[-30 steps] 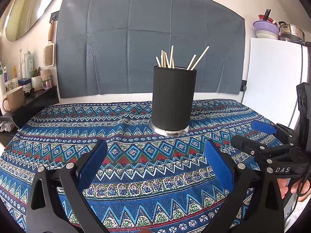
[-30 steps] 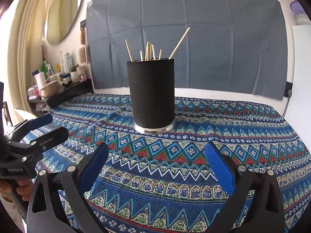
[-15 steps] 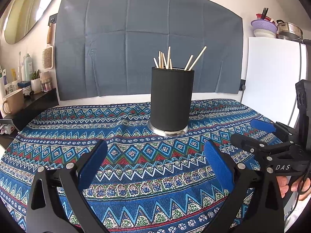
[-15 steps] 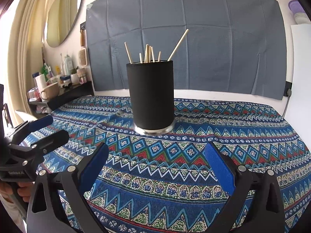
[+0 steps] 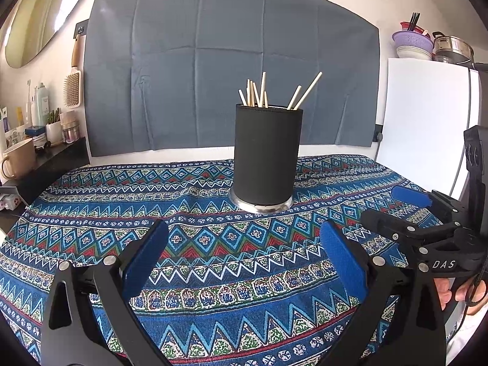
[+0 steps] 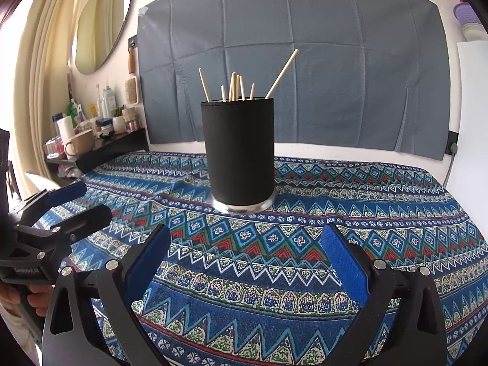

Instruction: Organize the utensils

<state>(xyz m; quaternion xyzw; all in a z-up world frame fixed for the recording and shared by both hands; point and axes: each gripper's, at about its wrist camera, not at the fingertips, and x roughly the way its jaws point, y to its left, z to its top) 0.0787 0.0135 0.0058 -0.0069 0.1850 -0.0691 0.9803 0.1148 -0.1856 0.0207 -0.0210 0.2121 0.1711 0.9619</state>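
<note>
A tall black cylindrical holder with a shiny metal base stands upright mid-table on the patterned blue cloth. Several wooden chopsticks poke out of its top, one leaning far right. My left gripper is open and empty, hovering over the cloth a short way in front of the holder. My right gripper is likewise open and empty in front of the holder. In the left wrist view the right gripper shows at the right edge; in the right wrist view the left gripper shows at the left edge.
The blue patterned tablecloth covers the table. A dark shelf with a mug, bottles and jars runs along the left. A white appliance with bowls and a pot on top stands at the right. A grey cloth hangs behind.
Both grippers have tilted or drawn back slightly, so the holder sits a little lower and smaller in view. Both stay open and empty; the holder has not moved.
</note>
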